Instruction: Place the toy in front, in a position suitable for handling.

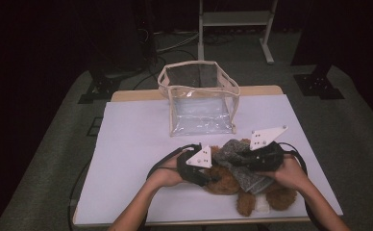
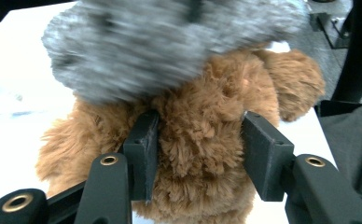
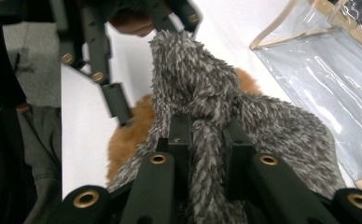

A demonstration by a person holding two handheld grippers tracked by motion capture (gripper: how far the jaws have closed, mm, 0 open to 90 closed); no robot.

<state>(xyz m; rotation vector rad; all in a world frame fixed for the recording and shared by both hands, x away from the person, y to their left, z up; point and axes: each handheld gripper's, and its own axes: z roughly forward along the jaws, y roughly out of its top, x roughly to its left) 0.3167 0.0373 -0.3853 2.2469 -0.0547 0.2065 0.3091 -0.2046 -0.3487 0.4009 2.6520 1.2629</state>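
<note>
A brown teddy bear [image 1: 225, 182] lies near the table's front edge with a grey fuzzy cloth [image 1: 232, 149] draped over it. My left gripper [image 1: 212, 177] comes in from the left. Its pads press into the bear's fur [image 2: 207, 102] on both sides, with the blurred grey cloth [image 2: 160, 42] above. My right gripper [image 1: 242, 161] reaches in from the right. In the right gripper view, the right gripper [image 3: 206, 126] is shut on a bunched fold of the cloth [image 3: 193, 74], which stands lifted off the bear [image 3: 128, 135].
A clear plastic bag with beige trim [image 1: 201, 103] stands open at the table's back centre and shows close by in the right gripper view [image 3: 319, 70]. A pale cover lies over the table [image 1: 136, 134]. A metal stand [image 1: 235, 21] and black stand bases [image 1: 319, 85] are on the floor beyond.
</note>
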